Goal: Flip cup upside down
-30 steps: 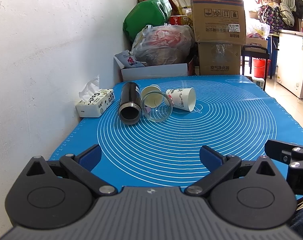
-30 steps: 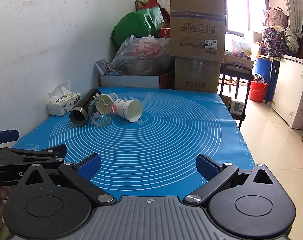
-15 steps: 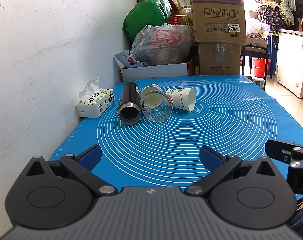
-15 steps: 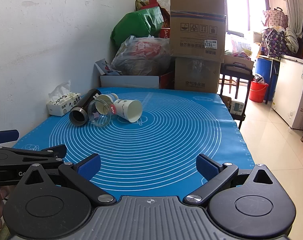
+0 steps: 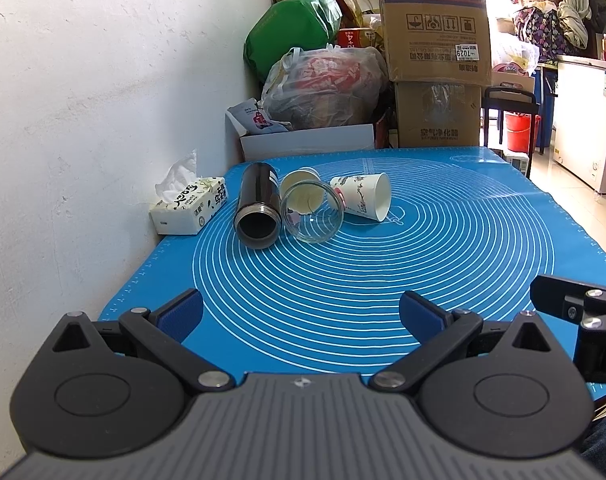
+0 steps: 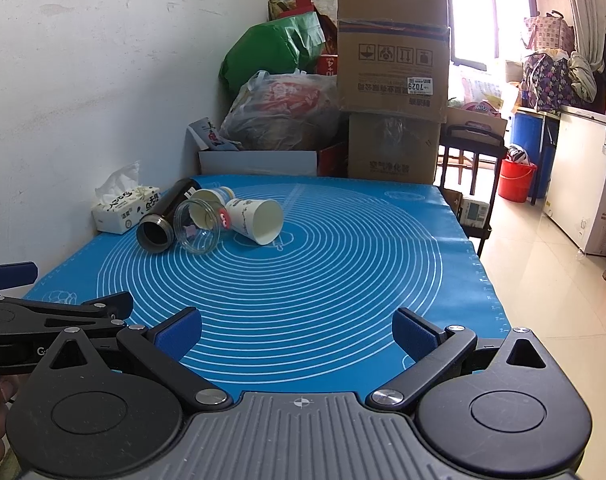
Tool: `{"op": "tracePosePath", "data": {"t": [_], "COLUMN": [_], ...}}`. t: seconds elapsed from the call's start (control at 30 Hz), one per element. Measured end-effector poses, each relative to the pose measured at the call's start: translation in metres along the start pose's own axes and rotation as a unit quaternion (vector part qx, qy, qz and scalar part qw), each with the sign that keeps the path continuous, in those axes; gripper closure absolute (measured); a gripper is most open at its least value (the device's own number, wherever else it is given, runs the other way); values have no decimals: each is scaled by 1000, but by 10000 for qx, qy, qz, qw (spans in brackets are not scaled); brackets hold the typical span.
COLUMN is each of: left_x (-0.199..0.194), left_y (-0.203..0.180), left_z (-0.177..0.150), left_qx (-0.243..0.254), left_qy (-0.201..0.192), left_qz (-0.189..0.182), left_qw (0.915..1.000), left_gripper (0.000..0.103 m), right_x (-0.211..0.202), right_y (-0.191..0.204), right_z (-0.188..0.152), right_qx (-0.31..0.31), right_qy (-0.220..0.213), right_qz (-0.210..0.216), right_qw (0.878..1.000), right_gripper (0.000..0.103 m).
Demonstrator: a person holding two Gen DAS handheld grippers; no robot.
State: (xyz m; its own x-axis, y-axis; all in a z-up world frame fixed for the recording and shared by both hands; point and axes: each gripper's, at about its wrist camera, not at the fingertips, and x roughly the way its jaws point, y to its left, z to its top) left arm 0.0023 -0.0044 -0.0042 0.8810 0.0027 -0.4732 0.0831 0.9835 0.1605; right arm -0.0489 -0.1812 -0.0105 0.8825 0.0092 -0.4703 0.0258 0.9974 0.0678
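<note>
Several cups lie on their sides at the far left of the blue mat (image 5: 423, 248): a black flask (image 5: 258, 210), a clear glass cup (image 5: 311, 215), a white paper cup behind the glass (image 5: 299, 182), and a printed paper cup (image 5: 363, 196). The same group shows in the right wrist view: the flask (image 6: 165, 218), the glass cup (image 6: 197, 226), the printed paper cup (image 6: 257, 218). My left gripper (image 5: 301, 314) is open and empty at the mat's near edge, far from the cups. My right gripper (image 6: 297, 332) is open and empty beside it.
A tissue box (image 5: 189, 208) sits against the white wall at the left. Cardboard boxes (image 5: 435, 60), a white box (image 5: 307, 142) and bags (image 5: 327, 84) are piled behind the table. The table's right edge (image 6: 483, 272) drops to a tiled floor.
</note>
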Motion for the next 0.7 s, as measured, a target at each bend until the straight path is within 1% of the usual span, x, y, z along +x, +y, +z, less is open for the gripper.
{"op": "tracePosePath", "data": {"t": [0.2, 0.37, 0.53, 0.6, 0.7], "left_x": [3, 15, 38, 51, 73], "left_y": [-2, -6, -11, -15, -24], "left_z": [4, 16, 39, 52, 69], "left_qx": [-24, -110, -339, -478, -638], "left_qy": [32, 131, 370, 487, 670], "left_qz": [23, 43, -64, -169, -205], "left_qw": [10000, 9998, 9987, 9975, 9955], "left_gripper": [0, 0, 0, 0, 0], "right_x": [2, 6, 13, 17, 23], "right_y": [-6, -17, -37, -45, -58], "right_z": [3, 9, 23, 30, 40], "right_qx": [33, 127, 245, 282, 338], "right_qy": [-12, -33, -110, -138, -184], "right_qz": [-23, -81, -260, -319, -393], "right_qw": [10000, 9999, 9993, 9990, 9985], "right_gripper": [0, 0, 1, 1, 1]}}
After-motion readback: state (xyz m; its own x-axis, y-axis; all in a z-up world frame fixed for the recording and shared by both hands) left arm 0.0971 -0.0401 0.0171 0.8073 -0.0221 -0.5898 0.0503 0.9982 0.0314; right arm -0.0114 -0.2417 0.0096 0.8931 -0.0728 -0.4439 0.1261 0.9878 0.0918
